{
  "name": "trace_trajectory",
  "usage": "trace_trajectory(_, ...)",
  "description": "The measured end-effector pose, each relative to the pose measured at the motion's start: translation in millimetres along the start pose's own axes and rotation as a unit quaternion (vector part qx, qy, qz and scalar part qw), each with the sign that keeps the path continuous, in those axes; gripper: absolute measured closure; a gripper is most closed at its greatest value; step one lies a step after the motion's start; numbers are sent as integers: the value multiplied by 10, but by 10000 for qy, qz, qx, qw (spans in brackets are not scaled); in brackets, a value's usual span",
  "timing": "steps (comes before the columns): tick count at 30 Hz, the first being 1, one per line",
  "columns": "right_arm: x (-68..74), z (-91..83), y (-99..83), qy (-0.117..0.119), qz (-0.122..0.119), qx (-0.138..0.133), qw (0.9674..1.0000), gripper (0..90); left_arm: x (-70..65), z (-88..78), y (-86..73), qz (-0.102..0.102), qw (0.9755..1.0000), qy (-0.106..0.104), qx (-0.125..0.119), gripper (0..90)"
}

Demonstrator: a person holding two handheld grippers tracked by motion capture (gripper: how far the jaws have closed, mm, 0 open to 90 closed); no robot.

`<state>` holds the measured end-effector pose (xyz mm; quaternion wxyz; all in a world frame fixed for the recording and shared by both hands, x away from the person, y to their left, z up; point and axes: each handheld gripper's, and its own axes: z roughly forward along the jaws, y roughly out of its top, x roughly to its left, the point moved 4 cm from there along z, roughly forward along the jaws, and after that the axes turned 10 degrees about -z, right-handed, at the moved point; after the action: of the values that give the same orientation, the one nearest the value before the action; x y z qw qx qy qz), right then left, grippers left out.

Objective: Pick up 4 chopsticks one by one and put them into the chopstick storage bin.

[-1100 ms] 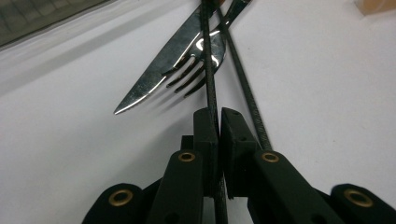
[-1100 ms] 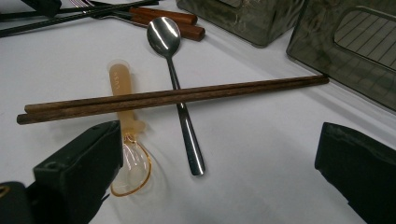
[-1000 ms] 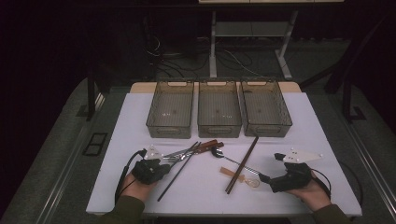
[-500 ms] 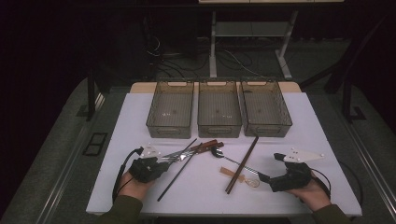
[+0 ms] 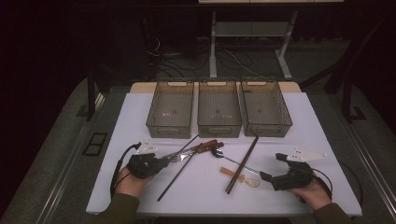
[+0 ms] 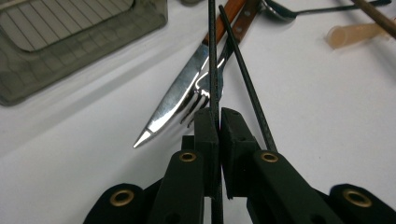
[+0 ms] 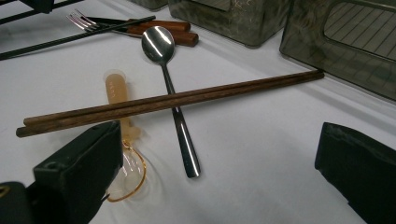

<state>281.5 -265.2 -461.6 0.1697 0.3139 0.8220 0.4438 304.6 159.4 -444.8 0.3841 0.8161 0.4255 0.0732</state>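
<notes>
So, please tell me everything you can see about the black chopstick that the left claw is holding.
The black chopstick is a thin, straight, matte black rod with a finely textured surface; its material is unclear. The left claw is shut on it near one end, and it runs away from the jaws over the fork and the knife. A second black chopstick lies close beside it at a slight angle. In the high view it stretches toward the bins across the white table.

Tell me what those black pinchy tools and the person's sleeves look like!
Each hand holds a chunky black gripper, the left gripper and the right gripper. Each has two blocky black jaws; the left gripper view shows brass-coloured rivets on the arms behind them. A pale three-cornered plate sits on top of the right gripper, and a black cable loops from the left one. The sleeves are olive green.
</notes>
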Motion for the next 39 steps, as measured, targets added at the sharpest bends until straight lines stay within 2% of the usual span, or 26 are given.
trace_trajectory(10, 13, 3, 24, -13, -13, -24, 10000, 11, 23, -25, 71, 2, 9998, -150, -133, 852)
trace_trajectory(27, 16, 28, 24, -14, -57, 20, 10000, 12, -37, -40, 249, -4, 9980, -435, -464, 852)
trace_trajectory(39, 14, 22, 27, -29, -95, -2, 10000, 12, -11, 22, 458, 23, 9968, -445, -666, 852)
